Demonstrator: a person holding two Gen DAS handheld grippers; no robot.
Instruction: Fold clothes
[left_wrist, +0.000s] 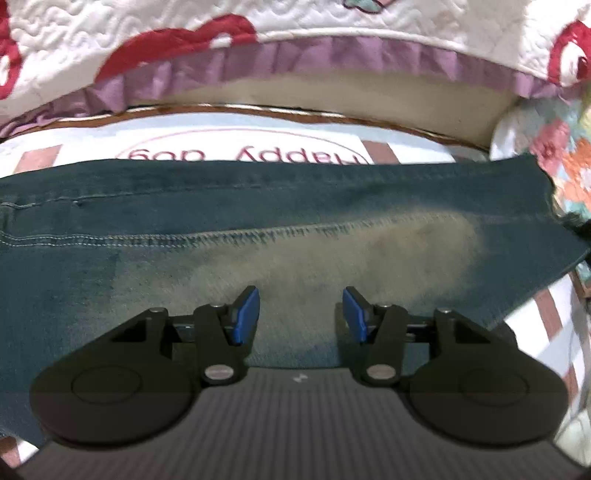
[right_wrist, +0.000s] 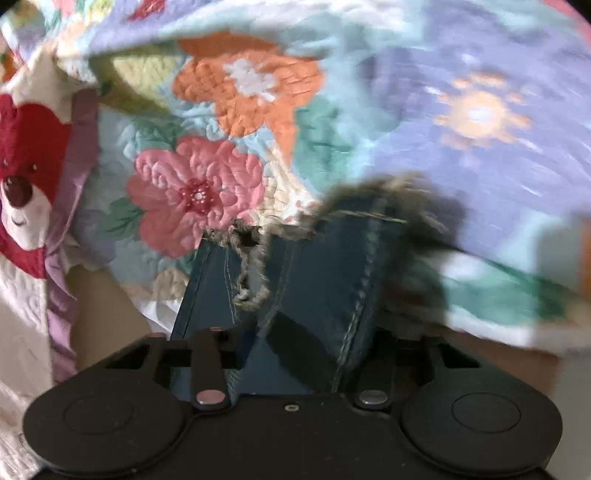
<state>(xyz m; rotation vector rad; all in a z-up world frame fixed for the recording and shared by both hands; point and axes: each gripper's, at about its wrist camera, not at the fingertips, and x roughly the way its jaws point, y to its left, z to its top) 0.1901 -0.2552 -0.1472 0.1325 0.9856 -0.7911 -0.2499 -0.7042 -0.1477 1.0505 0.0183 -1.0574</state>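
Jeans (left_wrist: 280, 221) lie spread across the "Happy dog" mat (left_wrist: 243, 147), seam flat for folding. Left gripper (left_wrist: 301, 314) hovers above the faded denim, jaws wide, empty. Right gripper (right_wrist: 295, 354) pinches the frayed hem (right_wrist: 251, 258), lifting that leg end.

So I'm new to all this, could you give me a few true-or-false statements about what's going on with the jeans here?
1. The left gripper is open above the jeans. True.
2. The right gripper is empty. False: denim fills the space between its jaws, at the frayed hem.
3. The jeans are bright red. False: they are dark blue with a faded patch.
4. A floral quilt lies behind the hem in the right wrist view. True.
5. The mat under the jeans carries printed lettering. True.
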